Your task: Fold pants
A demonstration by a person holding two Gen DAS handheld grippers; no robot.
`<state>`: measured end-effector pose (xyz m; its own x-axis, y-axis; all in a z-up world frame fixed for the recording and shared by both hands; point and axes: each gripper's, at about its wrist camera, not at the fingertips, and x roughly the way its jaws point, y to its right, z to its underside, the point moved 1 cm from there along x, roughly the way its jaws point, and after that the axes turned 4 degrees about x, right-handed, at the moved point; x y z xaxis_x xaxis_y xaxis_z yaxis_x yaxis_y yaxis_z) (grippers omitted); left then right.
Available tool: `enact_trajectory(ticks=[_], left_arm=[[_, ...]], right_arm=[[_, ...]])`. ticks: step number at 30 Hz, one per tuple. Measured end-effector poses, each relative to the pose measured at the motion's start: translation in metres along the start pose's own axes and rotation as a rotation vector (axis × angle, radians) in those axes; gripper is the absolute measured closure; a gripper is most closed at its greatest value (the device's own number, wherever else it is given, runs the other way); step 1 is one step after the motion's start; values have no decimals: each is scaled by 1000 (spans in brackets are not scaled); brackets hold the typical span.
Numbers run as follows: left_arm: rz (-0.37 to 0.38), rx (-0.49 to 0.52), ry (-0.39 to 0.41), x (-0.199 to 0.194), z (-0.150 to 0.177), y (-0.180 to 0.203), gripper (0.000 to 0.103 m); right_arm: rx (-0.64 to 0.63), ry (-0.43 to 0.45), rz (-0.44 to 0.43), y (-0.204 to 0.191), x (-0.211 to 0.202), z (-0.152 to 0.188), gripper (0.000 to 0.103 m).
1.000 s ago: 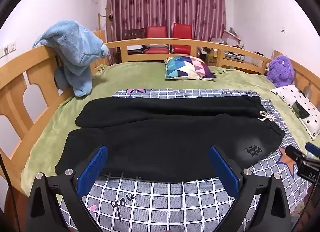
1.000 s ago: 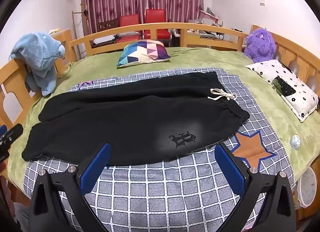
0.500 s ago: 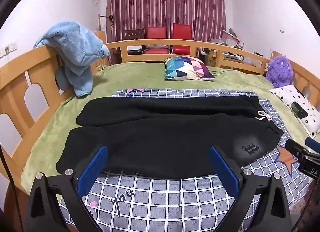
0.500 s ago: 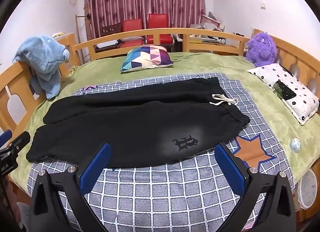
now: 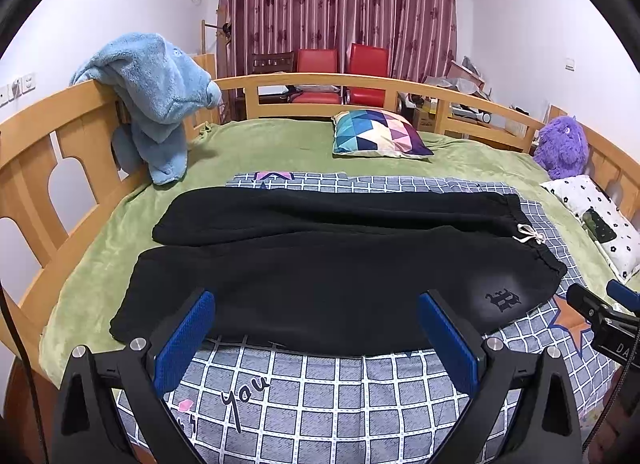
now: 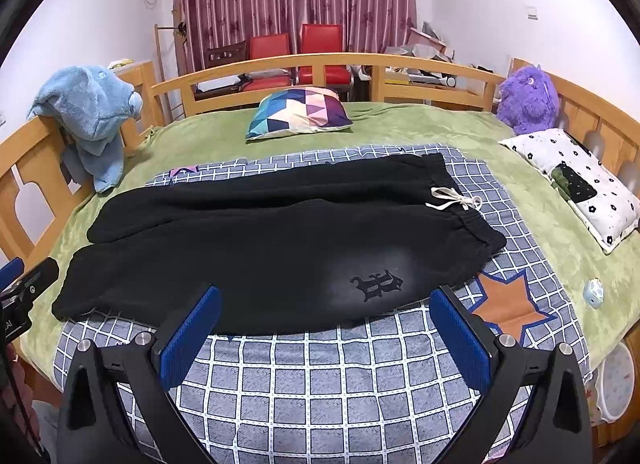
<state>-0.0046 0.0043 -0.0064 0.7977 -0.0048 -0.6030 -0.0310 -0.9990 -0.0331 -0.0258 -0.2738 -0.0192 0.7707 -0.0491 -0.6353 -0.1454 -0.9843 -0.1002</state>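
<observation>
Black pants (image 5: pixel 320 272) lie flat across the checkered blanket (image 5: pixel 320 396) on the bed, legs to the left, waistband with a white drawstring (image 5: pixel 528 232) to the right. They also show in the right wrist view (image 6: pixel 260 248), with the drawstring (image 6: pixel 454 198) and a dark logo (image 6: pixel 376 284). My left gripper (image 5: pixel 316 338) is open and empty, held above the near edge of the pants. My right gripper (image 6: pixel 326 334) is open and empty, near the logo side.
A wooden rail (image 5: pixel 360 81) rings the bed. A blue plush towel (image 5: pixel 156 95) hangs on the left rail. A colourful pillow (image 5: pixel 378 133), a purple plush toy (image 5: pixel 562 145) and a dotted white pillow (image 5: pixel 596 219) lie around. A small round toy (image 6: pixel 593 292) sits at right.
Both grippers have drawn back and risen a little from the bed, so the pants sit lower and farther in view. The pants have not moved.
</observation>
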Motion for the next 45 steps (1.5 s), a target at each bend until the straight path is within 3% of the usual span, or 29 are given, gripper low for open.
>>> enact_trajectory(ticks=[28,45], left_arm=[[12,-24,-12,-3,3,-4,1],[21,-37,-24,-3,2,-4,1]], right_arm=[[-8,14,-46,-9,-6,1,1],[0,14,-30,-7,-7,0,1]])
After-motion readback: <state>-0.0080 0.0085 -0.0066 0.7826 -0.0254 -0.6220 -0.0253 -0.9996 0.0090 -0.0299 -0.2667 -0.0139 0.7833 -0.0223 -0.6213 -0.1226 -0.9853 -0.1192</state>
